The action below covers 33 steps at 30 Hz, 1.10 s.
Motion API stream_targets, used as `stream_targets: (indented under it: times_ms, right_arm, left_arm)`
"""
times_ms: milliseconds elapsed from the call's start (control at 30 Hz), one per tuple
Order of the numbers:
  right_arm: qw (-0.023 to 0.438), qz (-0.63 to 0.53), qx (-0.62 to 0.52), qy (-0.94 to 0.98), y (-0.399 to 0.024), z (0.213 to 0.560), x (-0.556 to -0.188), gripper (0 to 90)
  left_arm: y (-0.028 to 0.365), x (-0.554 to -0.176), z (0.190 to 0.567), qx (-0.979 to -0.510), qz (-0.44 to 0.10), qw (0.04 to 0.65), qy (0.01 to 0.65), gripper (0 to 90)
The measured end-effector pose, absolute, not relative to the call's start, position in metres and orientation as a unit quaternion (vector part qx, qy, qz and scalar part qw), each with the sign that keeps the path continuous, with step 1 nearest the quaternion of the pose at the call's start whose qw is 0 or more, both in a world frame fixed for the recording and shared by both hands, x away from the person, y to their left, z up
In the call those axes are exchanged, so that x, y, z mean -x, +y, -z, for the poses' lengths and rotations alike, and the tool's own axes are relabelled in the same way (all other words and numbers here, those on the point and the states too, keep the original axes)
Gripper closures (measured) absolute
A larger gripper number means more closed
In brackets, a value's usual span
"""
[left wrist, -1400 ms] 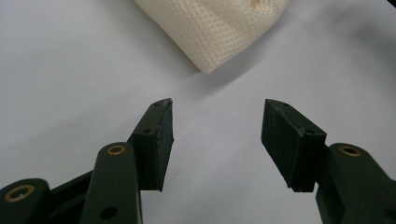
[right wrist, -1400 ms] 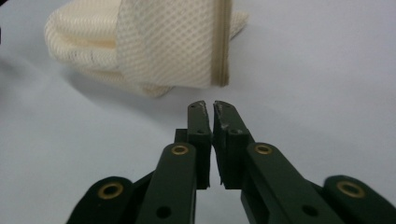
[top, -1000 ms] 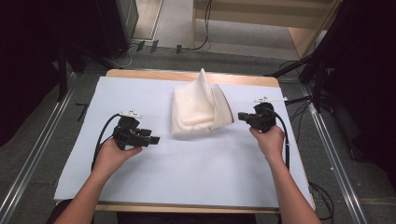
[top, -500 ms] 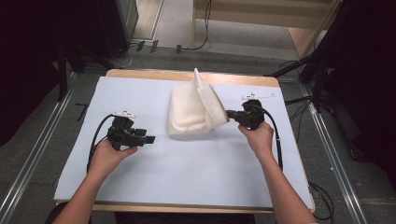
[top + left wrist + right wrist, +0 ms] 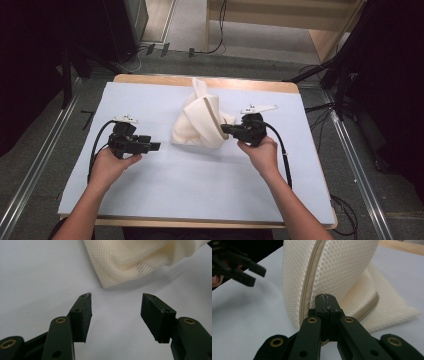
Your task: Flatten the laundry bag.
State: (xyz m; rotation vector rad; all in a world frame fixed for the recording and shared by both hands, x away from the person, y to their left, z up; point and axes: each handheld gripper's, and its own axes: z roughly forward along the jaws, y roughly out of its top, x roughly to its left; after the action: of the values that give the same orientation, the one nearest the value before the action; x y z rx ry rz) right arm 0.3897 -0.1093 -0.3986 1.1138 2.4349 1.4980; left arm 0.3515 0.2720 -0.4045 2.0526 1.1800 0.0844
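Observation:
A cream mesh bag (image 5: 200, 125) with a zipper (image 5: 308, 285) stands bunched and folded near the middle of the pale sheet (image 5: 200, 190). My right gripper (image 5: 224, 130) is at the bag's right side, its jaws pressed together on the bag's edge (image 5: 326, 297), and the mesh (image 5: 342, 267) rises in a curve just behind them. My left gripper (image 5: 155, 146) rests to the left of the bag with its jaws open. They are bare (image 5: 116, 297) and point at the bag's near corner (image 5: 135, 260), a short way off. The left gripper (image 5: 249, 270) also appears in the right gripper view.
The sheet covers a wooden table (image 5: 150, 79) whose far edge shows as a bare strip. Cables (image 5: 220, 45) lie on the floor beyond it. A metal rail (image 5: 40, 165) runs along the left side and another (image 5: 355, 165) along the right. Dark equipment stands at both sides.
My right gripper has moved left with the bag's edge in it, folding the bag over itself into a taller bunch. The left gripper has barely shifted.

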Motion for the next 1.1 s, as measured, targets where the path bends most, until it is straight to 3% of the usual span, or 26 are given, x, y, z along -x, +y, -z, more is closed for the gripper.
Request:
stream_targets:
  times_ms: [433,933,1033,1100]
  right_arm:
    - [0.020,-0.451,-0.301,0.840,-0.060,0.419,-0.368,90.0]
    - [0.005,-0.442,-0.286,0.850,-0.054,0.433,-0.355,90.0]
    - [0.003,-0.441,-0.288,0.850,-0.054,0.434,-0.354,90.0]
    - [0.004,-0.439,-0.289,0.851,-0.056,0.434,-0.353,90.0]
  left_arm:
    - [0.261,-0.352,0.399,-0.807,-0.039,0.412,0.421,33.0]
    - [0.226,-0.386,0.400,-0.829,-0.024,0.421,0.367,31.1]
    - [0.219,-0.390,0.403,-0.829,0.004,0.425,0.364,46.2]
    - [0.218,-0.390,0.404,-0.831,0.021,0.421,0.364,66.0]
